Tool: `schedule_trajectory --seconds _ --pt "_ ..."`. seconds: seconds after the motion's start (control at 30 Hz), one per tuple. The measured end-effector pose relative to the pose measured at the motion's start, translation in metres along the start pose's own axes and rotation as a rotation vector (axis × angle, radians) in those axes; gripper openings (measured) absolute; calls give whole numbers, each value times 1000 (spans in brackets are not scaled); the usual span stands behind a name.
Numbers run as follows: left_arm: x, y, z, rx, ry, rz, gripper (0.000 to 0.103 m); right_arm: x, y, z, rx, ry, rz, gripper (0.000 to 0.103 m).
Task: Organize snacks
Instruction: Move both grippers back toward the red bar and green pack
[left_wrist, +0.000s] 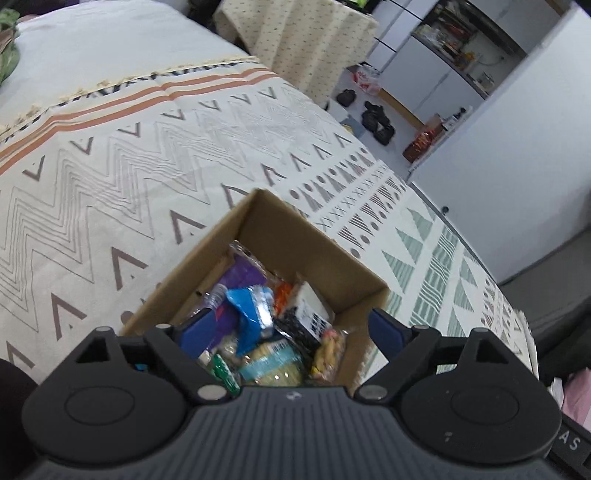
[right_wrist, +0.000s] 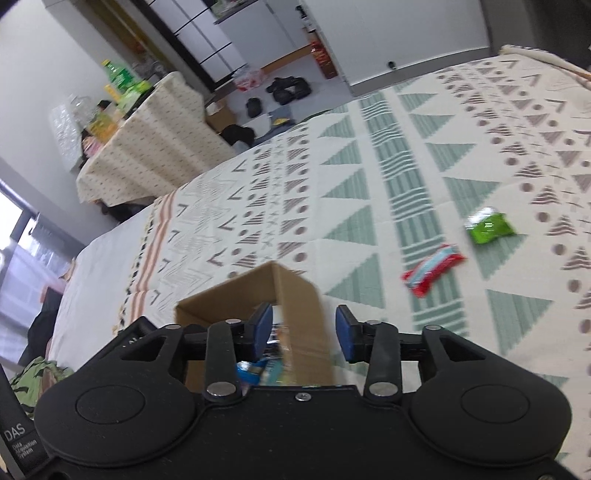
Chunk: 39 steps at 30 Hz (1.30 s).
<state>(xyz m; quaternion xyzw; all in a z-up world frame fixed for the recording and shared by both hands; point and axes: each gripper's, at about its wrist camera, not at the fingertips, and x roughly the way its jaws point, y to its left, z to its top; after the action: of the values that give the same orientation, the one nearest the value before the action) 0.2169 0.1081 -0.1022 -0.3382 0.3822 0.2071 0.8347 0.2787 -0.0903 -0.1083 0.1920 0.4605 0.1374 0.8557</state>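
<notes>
An open cardboard box (left_wrist: 295, 225) stands on the patterned cloth (left_wrist: 147, 177), filled with several snack packets: a blue one (left_wrist: 247, 314), a purple one (left_wrist: 245, 275), a white one (left_wrist: 312, 308). My left gripper (left_wrist: 291, 332) hovers over the box, jaws wide open with nothing gripped. In the right wrist view the same box (right_wrist: 299, 314) is right under my right gripper (right_wrist: 304, 332), which is open; the box wall shows between its fingers without the pads touching it. A red packet (right_wrist: 432, 269) and a green packet (right_wrist: 489, 225) lie on the cloth to the right.
The cloth covers a wide bed-like surface (right_wrist: 369, 166). Beyond it stands a table under a cream cover (right_wrist: 155, 147) with bottles (right_wrist: 120, 79). Dark shoes (right_wrist: 288, 90) and a red carton (right_wrist: 323, 61) lie on the floor by white cabinets (left_wrist: 517, 147).
</notes>
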Motion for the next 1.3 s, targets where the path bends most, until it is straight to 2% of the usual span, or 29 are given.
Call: schedule_trajectory --seconds 0.13,0.23,0.33,0.63,0.93,1.13,1.3 --pt "-2 -12 -9 44 3 -8 89 -16 -19 -1 17 -22 -19 52" --pt "-3 -22 -17 71 4 -14 90 -27 -34 -2 31 -32 -24 56" --pt "-5 -34 -25 115 -7 -9 95 -38 -51 -2 45 -42 -36 61" --pt "-8 -63 -48 205 0 -33 96 -65 -104 0 96 -81 -70 71" --pt "2 -90 -71 306 12 -25 96 -72 -148 2 136 -91 -57 72" --pt "13 -110 -75 357 74 -23 96 -58 -169 11 124 -84 -43 73" --pt "26 -130 -76 427 95 -27 96 -42 -182 22 114 -83 -16 73"
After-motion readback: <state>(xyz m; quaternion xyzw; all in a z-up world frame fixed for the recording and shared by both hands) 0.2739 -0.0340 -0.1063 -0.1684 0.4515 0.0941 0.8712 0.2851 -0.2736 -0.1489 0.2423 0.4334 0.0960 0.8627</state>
